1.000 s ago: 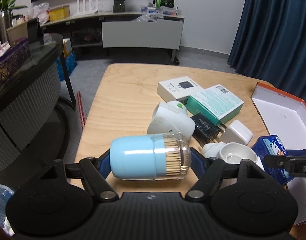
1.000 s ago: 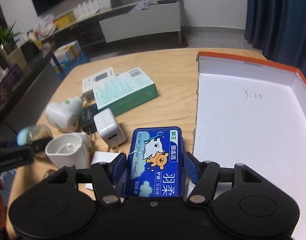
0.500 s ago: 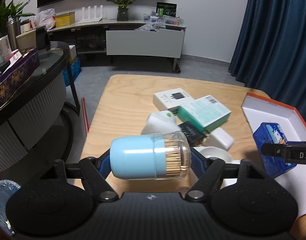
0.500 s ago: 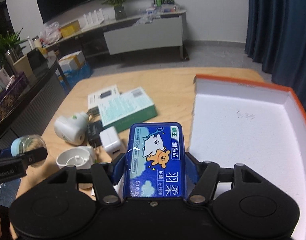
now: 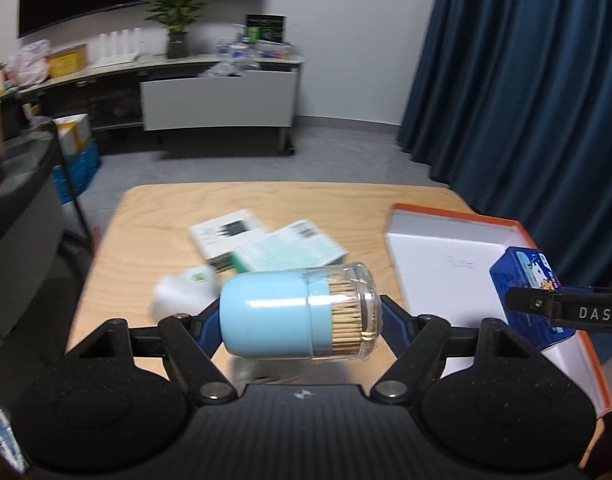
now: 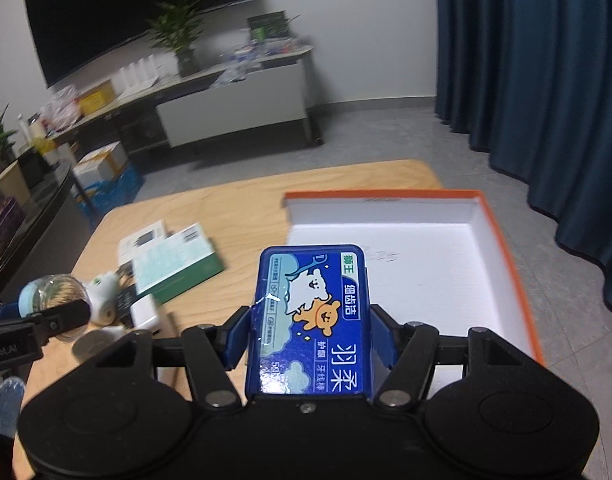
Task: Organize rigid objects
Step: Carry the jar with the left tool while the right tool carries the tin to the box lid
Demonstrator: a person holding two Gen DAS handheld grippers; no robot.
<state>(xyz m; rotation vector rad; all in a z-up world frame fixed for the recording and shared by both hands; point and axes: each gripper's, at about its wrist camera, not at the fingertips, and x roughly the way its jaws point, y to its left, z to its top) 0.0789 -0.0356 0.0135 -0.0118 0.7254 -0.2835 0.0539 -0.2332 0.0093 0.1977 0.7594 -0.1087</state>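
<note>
In the left wrist view, the left gripper [image 5: 302, 312] was clamped end to end on one pale blue plastic toothpick jar with a clear lid [image 5: 300, 312]. The jar lay sideways between the two blue pads, raised above the light wooden table [image 5: 166, 208], probably so it could be carried across to the shallow white cardboard tray with an orange rim [image 5: 446, 256] on the right. Behind the jar lay two flat boxes, a white one with a dark printed picture [image 5: 222, 236] and a green-and-white one [image 5: 290, 250], overlapping at a corner. One rounded white plastic item [image 5: 184, 294] sat blurred just left of the jar. The right gripper's black finger entered from the right edge, holding a blue tin.

In the right wrist view, the right gripper [image 6: 311, 344] was closed on one dark blue rectangular tin printed with cartoon animals [image 6: 311, 320]. It gripped the tin by its long sides and held it flat and face up above the tray's near left corner, which suited lowering it straight in. As far as could be seen, the tray held nothing. To the left, the two boxes, the rounded white item, and one white charger block [image 6: 144, 314] remained on the table, four pieces not yet sorted. The toothpick jar showed at the left edge, in the left gripper.
</note>
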